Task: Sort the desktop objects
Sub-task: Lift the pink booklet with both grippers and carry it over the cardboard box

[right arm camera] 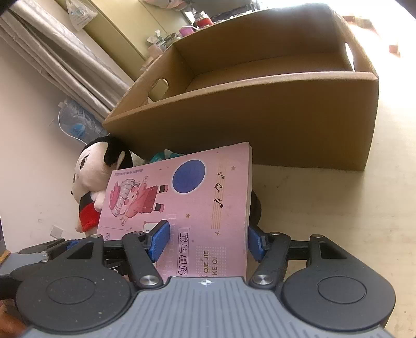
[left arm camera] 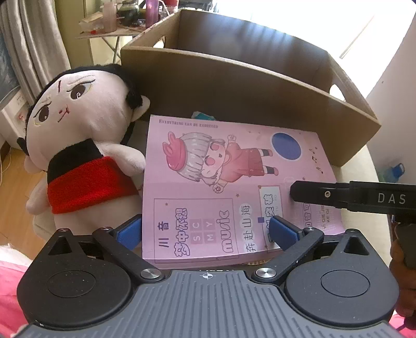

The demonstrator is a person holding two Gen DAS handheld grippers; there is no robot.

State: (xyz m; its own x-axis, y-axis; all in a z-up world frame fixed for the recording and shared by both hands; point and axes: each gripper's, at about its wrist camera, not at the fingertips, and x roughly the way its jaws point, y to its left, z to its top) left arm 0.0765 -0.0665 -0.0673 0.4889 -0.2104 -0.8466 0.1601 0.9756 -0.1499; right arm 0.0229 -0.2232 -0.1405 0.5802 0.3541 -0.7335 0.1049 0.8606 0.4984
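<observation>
A pink music notebook [left arm camera: 223, 187] with a cartoon girl on its cover is held tilted above the table in front of a brown cardboard box [left arm camera: 234, 85]. My left gripper [left arm camera: 205, 231] is shut on its near edge, one blue pad above the cover and one below. My right gripper [right arm camera: 205, 241] is shut on its side edge [right arm camera: 182, 202], and its black finger reaches across the cover in the left wrist view [left arm camera: 338, 195]. A plush doll [left arm camera: 83, 145] with black hair and a red top sits left of the notebook.
The box [right arm camera: 260, 104] is open-topped with handle cut-outs and looks empty inside. A teal object [left arm camera: 202, 115] peeks out behind the notebook. The pale tabletop [right arm camera: 325, 208] runs right of the notebook. A cluttered side table [left arm camera: 111, 23] and curtains stand behind.
</observation>
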